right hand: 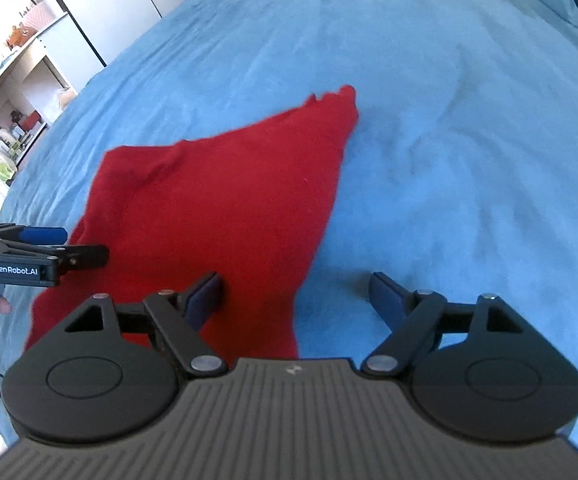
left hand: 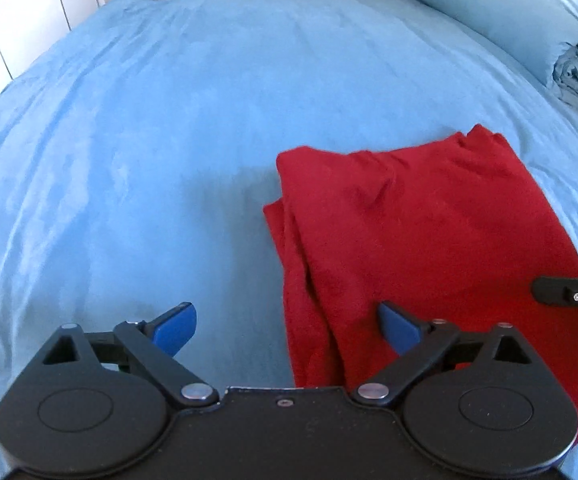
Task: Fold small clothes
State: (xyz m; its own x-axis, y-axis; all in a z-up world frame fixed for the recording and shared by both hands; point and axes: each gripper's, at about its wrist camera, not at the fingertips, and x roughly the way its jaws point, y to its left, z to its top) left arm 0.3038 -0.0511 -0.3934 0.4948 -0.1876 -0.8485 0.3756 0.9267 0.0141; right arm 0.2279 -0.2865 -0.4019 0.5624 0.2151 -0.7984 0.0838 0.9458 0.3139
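A red garment lies partly folded on a blue bed. The left claw and right claw hover wide open and empty at its near edge. Each should probably pinch a near corner, gathering all layers, and fold away evenly.

The only words to read are "GenRobot.AI", in white letters on the black side of the left gripper, seen in the right wrist view. The right gripper shows a small pale mark, too tiny to read.
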